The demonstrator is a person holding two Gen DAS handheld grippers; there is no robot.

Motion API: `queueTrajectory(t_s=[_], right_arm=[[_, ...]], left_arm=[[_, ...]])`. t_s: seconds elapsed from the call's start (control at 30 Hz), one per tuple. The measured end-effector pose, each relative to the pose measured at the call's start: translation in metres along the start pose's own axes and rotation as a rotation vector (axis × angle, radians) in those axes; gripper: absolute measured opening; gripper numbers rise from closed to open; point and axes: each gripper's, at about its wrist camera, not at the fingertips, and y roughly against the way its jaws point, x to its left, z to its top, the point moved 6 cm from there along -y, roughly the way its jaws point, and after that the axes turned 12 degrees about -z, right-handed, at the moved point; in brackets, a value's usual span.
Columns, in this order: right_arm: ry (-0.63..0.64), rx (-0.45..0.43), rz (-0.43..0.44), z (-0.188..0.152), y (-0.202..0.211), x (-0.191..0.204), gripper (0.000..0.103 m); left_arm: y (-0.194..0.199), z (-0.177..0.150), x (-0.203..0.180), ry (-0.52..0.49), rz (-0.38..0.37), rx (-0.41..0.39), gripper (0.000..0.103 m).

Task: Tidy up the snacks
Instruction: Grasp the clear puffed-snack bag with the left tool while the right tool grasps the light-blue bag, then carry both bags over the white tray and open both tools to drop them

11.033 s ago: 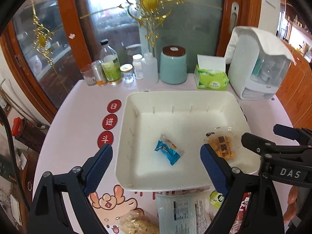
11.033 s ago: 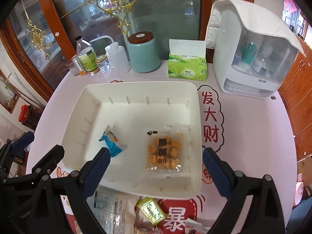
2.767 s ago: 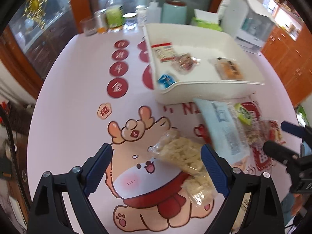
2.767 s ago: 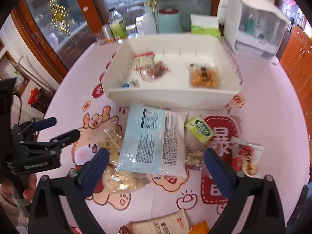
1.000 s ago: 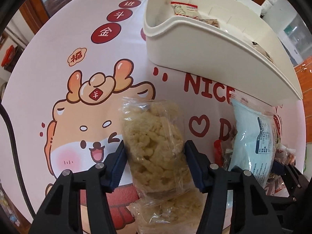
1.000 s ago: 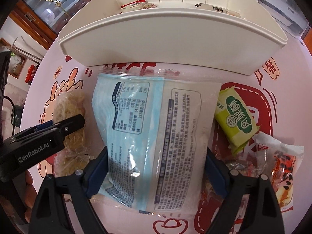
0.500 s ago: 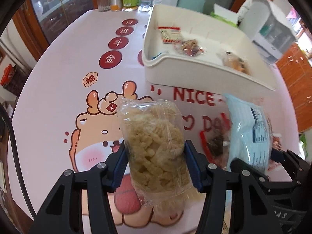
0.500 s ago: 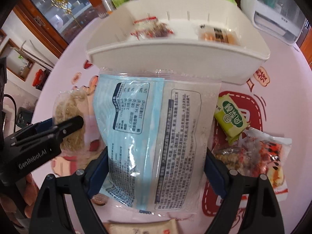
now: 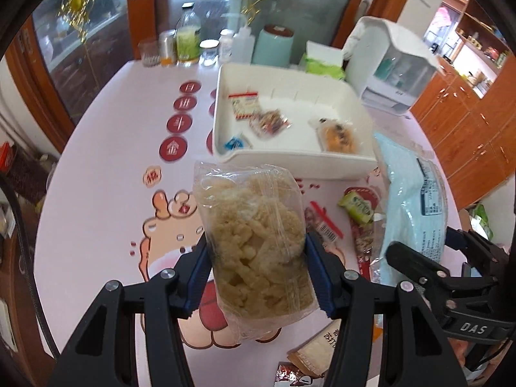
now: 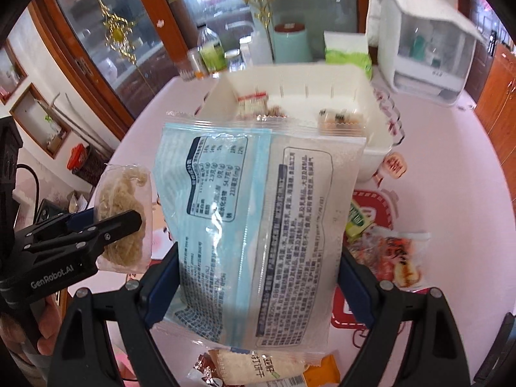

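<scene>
My left gripper (image 9: 258,271) is shut on a clear bag of pale crispy snacks (image 9: 254,242) and holds it above the pink table mat. My right gripper (image 10: 258,277) is shut on a large light-blue snack packet (image 10: 258,225), also lifted; that packet shows at the right of the left wrist view (image 9: 416,203). The white bin (image 9: 290,161) stands beyond both, holding several small snack packs. The left gripper with its bag shows in the right wrist view (image 10: 122,222).
Loose snacks lie on the mat: a green pack (image 9: 356,206), a red-orange pack (image 10: 393,254), biscuit packs (image 10: 267,367) near the front edge. Bottles and jars (image 9: 187,45), a teal canister (image 9: 274,45), a tissue box (image 9: 322,64) and a white appliance (image 9: 396,64) line the back.
Both grippers closed on their packets on the mat, then lifted them and rose; the view has tilted up towards the bin.
</scene>
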Motion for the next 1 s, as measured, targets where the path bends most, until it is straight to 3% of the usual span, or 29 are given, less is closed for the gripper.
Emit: queueTrajectory(t_s=[0.27, 0.6, 0.77, 1.0], right_arm=[[0.011, -0.137, -0.091, 0.031, 0.061, -0.015, 0.089], [0.008, -0.315, -0.201, 0.118, 0.124, -0.050, 0.090], [0.011, -0.335, -0.224, 0.166, 0.116, -0.062, 0.090], [-0.004, -0.288, -0.241, 0.214, 0.049, -0.080, 0.091]], left_arm=[[0.027, 0.051, -0.031, -0.123, 0.016, -0.067, 0.055], [0.048, 0.132, -0.078, -0.235, 0.070, -0.196, 0.055], [0.038, 0.180, -0.083, -0.222, 0.096, -0.235, 0.055], [-0.017, 0.228, -0.066, -0.156, 0.138, -0.218, 0.055]])
